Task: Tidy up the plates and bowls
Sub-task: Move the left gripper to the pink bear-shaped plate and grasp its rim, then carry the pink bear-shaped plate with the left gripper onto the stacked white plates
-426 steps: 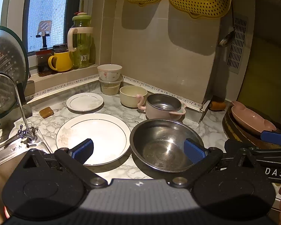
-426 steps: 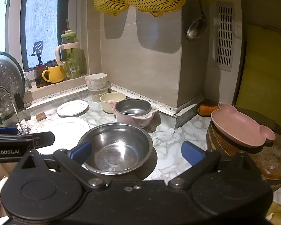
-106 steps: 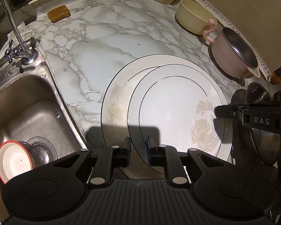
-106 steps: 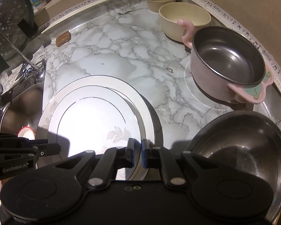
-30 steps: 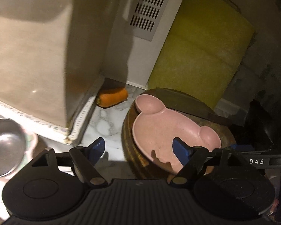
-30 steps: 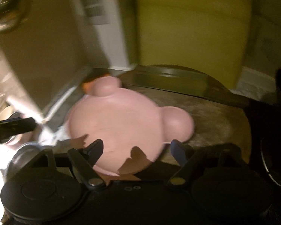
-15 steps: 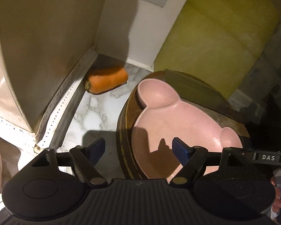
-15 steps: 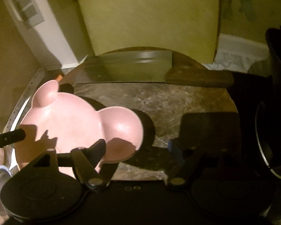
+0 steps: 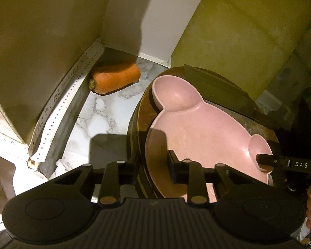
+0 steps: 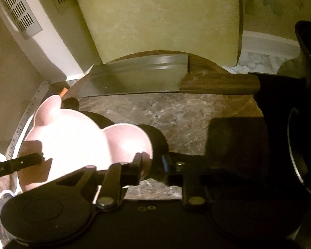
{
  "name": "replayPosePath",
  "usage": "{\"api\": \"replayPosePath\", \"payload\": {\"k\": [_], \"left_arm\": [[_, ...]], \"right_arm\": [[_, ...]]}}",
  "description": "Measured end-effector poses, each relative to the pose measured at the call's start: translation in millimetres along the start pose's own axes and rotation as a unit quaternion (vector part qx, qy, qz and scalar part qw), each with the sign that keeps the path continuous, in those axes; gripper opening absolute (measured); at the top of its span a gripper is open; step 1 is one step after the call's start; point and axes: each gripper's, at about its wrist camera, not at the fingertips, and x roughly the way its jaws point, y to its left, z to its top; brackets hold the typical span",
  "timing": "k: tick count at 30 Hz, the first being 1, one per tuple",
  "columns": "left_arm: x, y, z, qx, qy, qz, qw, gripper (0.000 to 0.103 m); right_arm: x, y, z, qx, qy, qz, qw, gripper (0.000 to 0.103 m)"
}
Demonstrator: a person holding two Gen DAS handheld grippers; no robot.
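Both jaws, wide a second ago, now closing: left hand-held gripper (image 9: pixel 153 166) pinches pink bear-shaped plate (image 9: pixel 199 128) rim at 6 o'clock, right hand-held gripper (image 10: pixel 152 167) its ear; plate on chopping block (image 10: pixel 176 112), probably ready to lift

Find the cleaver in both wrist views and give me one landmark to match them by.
Left wrist view: the cleaver lies at upper right, blade only, on the far side of the round chopping block, behind the pink bear-shaped plate.
Right wrist view: the cleaver crosses the upper middle, blade left, wooden handle right, along the block's far edge.
Shared landmark: the pink bear-shaped plate, right of centre in the left view, lower left in the right view.
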Motion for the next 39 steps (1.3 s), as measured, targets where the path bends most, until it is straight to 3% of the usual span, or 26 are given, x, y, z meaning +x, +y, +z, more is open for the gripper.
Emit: {"api": "replayPosePath", "payload": {"k": [3,10,18,29,39], "left_arm": [[-5,0,0,0.003,-0.009,0.002,0.9999,0.013],[-18,-1,-10,-0.017,-0.014,0.016,0.9996,0.013],[-68,-5,-30,-0.026,-0.034,0.045,0.9981,0.013],[-166,19,-92,-0.054,-0.074,0.082,0.9924,0.012],[-248,57,-159,-0.107,-0.100,0.134,0.9801,0.012]], "right_arm": [[-1,8,-2,-0.020,-0.009,-0.015,1.000,0.011],[-9,15,-3,-0.039,-0.026,-0.013,0.999,0.010],[-35,35,-8,-0.064,-0.040,0.015,0.997,0.009],[-80,100,-49,-0.118,-0.044,0.057,0.990,0.009],[-95,173,-87,-0.192,-0.025,0.112,0.975,0.009]]}}
